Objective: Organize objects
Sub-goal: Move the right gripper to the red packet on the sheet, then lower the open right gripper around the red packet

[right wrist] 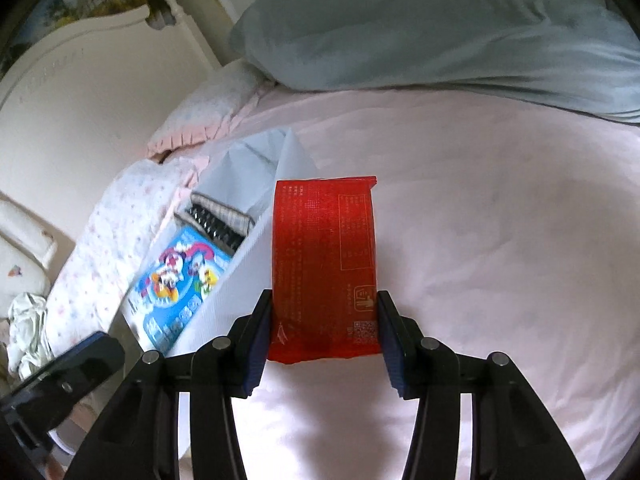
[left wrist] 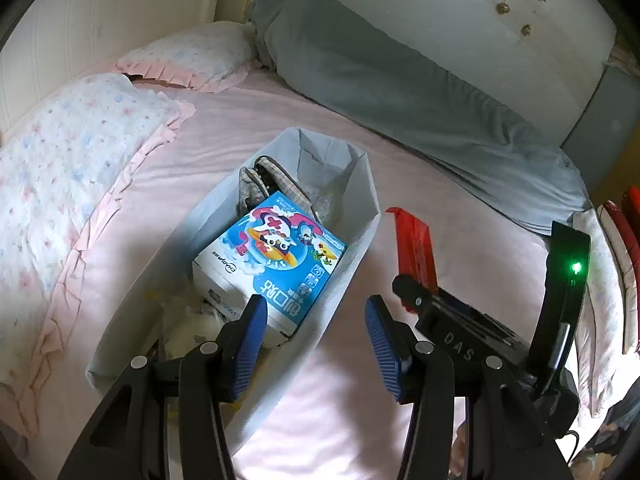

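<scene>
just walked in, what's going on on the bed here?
A person with a handheld gripper in each hand is tidying items into a white storage box on the pink bed sheet. The right gripper is clamped on a red packet, held above the sheet just beside the box. The left gripper hangs empty over the box's near end with its jaws apart. Inside the box already are a blue cartoon carton and plaid fabric.
</scene>
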Available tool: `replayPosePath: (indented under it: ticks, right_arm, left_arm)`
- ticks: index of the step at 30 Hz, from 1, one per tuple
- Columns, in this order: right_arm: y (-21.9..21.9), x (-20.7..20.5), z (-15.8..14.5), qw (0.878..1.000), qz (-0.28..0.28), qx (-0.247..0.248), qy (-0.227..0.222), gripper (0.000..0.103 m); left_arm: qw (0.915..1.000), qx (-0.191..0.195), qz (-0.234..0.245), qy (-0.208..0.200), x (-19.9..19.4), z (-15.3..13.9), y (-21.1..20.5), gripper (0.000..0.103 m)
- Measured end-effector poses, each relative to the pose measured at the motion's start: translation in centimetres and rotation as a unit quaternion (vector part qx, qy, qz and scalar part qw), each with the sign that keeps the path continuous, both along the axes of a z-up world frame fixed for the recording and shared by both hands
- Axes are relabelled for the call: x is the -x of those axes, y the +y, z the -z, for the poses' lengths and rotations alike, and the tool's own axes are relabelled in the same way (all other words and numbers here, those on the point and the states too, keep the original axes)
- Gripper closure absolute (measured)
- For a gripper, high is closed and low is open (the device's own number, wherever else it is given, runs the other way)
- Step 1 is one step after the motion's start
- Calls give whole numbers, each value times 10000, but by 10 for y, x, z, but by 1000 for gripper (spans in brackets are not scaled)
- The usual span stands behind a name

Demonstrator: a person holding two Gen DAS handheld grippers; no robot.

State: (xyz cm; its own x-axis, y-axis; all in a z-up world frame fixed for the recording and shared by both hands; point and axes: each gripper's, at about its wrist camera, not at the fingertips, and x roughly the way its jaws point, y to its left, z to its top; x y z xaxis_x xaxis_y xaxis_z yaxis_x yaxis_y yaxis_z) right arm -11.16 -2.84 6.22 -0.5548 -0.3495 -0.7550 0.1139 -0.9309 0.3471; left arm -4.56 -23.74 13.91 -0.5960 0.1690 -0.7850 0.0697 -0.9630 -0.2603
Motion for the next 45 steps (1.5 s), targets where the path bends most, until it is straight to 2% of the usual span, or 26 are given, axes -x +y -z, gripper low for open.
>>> replayPosePath:
  ticks: [5, 8, 12, 14, 15, 16, 17, 19, 20, 22, 23, 25, 27, 31, 37, 45]
  right_arm:
    - [-6, -3, -1, 9999, -66, 64, -76, 54]
    - [-9, -9, 11, 9986, -167, -318, -394, 54]
    - [-17, -11, 50, 9933, -375, -651, -874, 54]
    - [-21, -11, 71, 9900, -728, -896, -814, 54]
    - [-24, -13, 81, 9873, -934, -1125, -629, 52]
    - [-26, -18, 84, 9856, -1087, -1254, -336, 48]
    - [-29, -27, 86, 9808, -1320, -1430, 159, 46]
    - [-31, -40, 91, 9728, -1523, -1640, 590, 38]
    - [-32, -40, 91, 9727, -1483, -1694, 562, 33]
    - [-31, -38, 93, 9726, -1260, -1893, 483, 9]
    - [-29, -34, 96, 9748, -1162, -1863, 388, 6]
    - [-18, -26, 98, 9831, -1146, -1412, 211, 3]
    - [-14, -26, 97, 9854, -1143, -1234, 242, 3]
    - [-21, -28, 98, 9808, -1163, -1542, 258, 2]
    - [-22, -26, 98, 9816, -1165, -1490, 253, 2]
    - [-25, -24, 98, 9817, -1167, -1486, 250, 2]
  left_arm:
    - [9999, -114, -27, -84, 3, 2, -3, 54]
    - [9997, -200, -12, -156, 3, 5, -3, 54]
    - [9993, -256, 63, -274, 0, 9, 0, 54]
    - [9994, -197, 92, -275, -2, 9, 3, 54]
    - [9995, -142, 102, -269, -3, 8, 4, 54]
    - [9996, -60, 119, -249, -4, 8, 6, 54]
    - [9997, 19, 134, -224, -5, 7, 8, 54]
    - [9996, 178, 152, -180, -7, 6, 12, 54]
    - [9995, 207, 149, -175, -7, 7, 12, 54]
    - [9995, 200, 137, -212, -7, 10, 11, 54]
    - [9994, 198, 123, -248, -6, 12, 10, 54]
    - [9991, 200, 101, -371, -5, 16, 9, 54]
    - [9989, 161, 128, -417, -4, 17, 8, 54]
    - [9979, 378, 42, -527, -2, 20, 11, 54]
    - [9946, 348, 173, -959, 5, 33, 16, 54]
    - [9931, 552, 252, -1007, 5, 34, 22, 54]
